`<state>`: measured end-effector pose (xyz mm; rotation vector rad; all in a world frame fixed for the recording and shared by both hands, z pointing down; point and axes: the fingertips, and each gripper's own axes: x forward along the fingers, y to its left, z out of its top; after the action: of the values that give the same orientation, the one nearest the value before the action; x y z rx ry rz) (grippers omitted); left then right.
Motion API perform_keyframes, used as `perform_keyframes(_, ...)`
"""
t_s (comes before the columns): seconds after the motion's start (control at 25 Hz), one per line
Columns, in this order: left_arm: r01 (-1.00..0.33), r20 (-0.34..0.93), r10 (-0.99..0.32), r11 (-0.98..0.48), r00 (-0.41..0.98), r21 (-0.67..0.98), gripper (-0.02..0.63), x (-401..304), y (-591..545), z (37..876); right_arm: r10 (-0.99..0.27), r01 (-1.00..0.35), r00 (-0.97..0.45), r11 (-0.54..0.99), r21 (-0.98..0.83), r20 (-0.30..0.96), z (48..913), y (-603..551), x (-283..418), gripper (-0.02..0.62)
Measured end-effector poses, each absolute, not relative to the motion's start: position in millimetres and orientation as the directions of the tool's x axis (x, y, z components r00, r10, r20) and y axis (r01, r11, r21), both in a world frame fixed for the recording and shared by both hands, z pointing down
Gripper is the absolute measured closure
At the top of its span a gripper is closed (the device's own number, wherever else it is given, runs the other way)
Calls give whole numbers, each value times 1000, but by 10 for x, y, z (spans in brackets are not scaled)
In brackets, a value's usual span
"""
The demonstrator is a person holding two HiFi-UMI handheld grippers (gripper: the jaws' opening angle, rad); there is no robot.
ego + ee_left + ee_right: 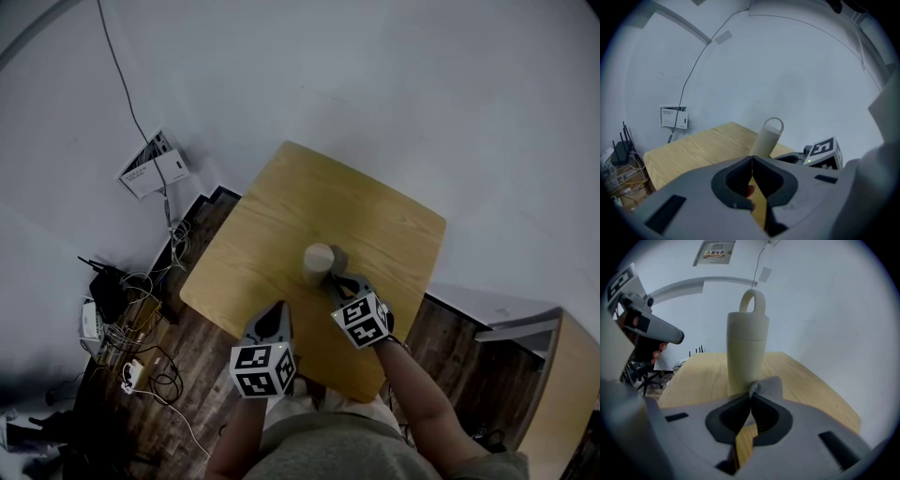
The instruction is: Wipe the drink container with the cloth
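Where the drink container stands: the tall cream plastic drink container with a loop handle on its lid (319,263) is upright near the middle of the pale wooden table with rounded corners (281,211), apart from every edge.
Cloth: a small grey fabric cloth (769,386), bunched up, with one end pinched by the right gripper (752,397). It touches the lower side of the drink container on the person's right.
Right gripper: the jaws are pressed onto the cloth, and fabric bulges out past the tips. The tips sit low over the table, right at the foot of the container.
Left gripper: the left gripper (752,161) has its jaws pressed together with nothing between them. It is held over the near part of the table, pointing towards the container and apart from it. A fingertip (749,190) shows behind the jaws.
Marker cubes: one black-and-white cube rides on each gripper, both near the table's front edge in the head view.
Person: bare forearms (424,398) and a light top show at the bottom of the head view.
Wall: plain white, with a white wall box (153,167) and a thin cable running up from it.
Floor: dark wooden planks (192,375), with a tangle of cables and small devices (122,323) to the left of the table.
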<state>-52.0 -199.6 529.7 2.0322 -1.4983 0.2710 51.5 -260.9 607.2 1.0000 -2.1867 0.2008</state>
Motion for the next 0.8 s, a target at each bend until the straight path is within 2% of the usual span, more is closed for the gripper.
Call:
perform_keyframes(0.32, -922, 480, -807, -194, 344, 336, 604, -530, -1950, 5255, -646, -765, -423, 630, 132, 636, 5978, -2568, 628, 588)
perform_keyframes(0.8, -918, 454, -817, -212, 355, 336, 604, -591, -1841, 5119, -758, -821, -438, 556, 129, 483, 5292, -2266, 628, 588)
